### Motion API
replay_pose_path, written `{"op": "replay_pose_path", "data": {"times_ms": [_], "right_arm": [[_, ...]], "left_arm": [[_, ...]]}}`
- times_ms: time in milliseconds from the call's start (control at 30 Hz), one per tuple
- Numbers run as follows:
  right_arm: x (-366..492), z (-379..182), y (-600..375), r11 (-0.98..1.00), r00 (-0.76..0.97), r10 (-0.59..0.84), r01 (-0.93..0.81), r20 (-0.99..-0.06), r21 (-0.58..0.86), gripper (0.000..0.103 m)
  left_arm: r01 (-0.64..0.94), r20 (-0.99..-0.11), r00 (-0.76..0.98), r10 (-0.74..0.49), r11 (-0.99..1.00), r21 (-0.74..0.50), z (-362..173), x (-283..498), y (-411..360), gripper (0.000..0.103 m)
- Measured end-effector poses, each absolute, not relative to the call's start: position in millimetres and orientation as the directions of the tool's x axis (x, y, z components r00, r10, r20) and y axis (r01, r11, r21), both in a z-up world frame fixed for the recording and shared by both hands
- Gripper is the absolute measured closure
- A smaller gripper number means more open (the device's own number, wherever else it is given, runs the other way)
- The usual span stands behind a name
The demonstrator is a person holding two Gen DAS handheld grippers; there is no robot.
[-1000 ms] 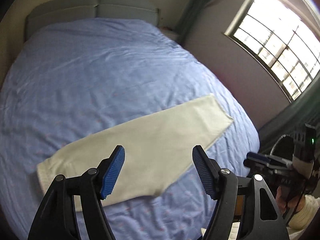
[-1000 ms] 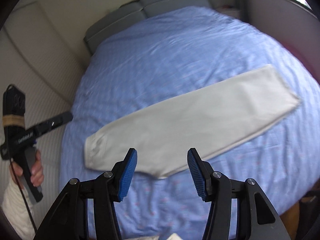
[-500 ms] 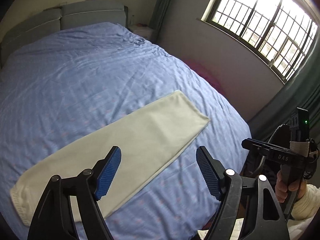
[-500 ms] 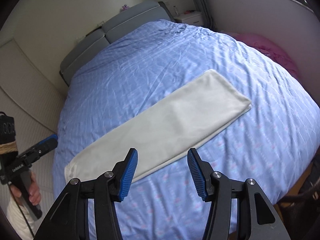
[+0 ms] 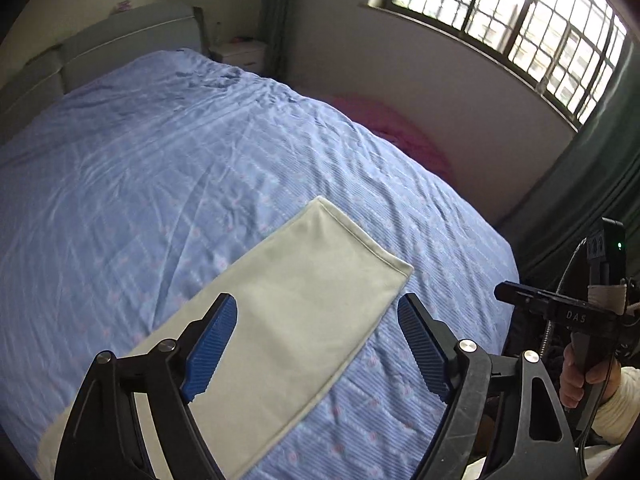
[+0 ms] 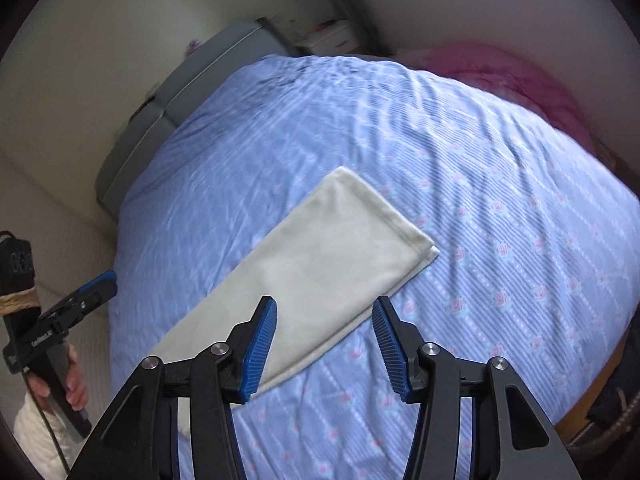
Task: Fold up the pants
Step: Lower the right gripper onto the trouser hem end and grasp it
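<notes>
Tongs (image 5: 318,344) hover over pants (image 5: 288,320) on blue bedspread (image 5: 160,168).

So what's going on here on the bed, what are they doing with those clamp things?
A person is folding cream pants laid flat in a long strip on a blue bedspread. Each hand carries a hand-held gripper, and both hover above the hem end of the pants without touching them. The left hand-held gripper is opening, the right hand-held gripper is closing, and nothing is gripped in either. No further fold has started yet.
</notes>
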State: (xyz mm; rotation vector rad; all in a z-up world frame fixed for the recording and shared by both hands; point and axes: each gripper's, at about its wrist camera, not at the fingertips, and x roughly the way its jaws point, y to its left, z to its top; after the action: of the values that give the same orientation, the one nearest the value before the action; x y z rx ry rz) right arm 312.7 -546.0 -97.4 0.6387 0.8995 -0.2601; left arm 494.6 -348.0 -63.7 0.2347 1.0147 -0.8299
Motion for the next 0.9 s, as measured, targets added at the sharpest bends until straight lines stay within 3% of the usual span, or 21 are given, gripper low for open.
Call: {"op": "replay_pose_path", "data": {"times_ms": [400,833,900], "right_arm": [[350,-222,-614,0.582,0.577,0.045,0.648,-0.816,0.49,0.07],[375,-304,-645,0.422,0.537,0.105,0.738,-0.837,0.526,0.071],[375,-307,-645,0.401,0.524,0.103,0.756,-0.846,0.517,0.066]], "left_arm": [[0.807,-0.905,0.127,-0.405,0.572,-0.143,-174,580,-469,0.021],[0.798,-0.952,0.079,-0.296,0.591,-0.117,-256,631,-524,0.021],[0.797,-0.952,0.075,-0.298,0.592,-0.122,-259,633,-527,0.021]]}}
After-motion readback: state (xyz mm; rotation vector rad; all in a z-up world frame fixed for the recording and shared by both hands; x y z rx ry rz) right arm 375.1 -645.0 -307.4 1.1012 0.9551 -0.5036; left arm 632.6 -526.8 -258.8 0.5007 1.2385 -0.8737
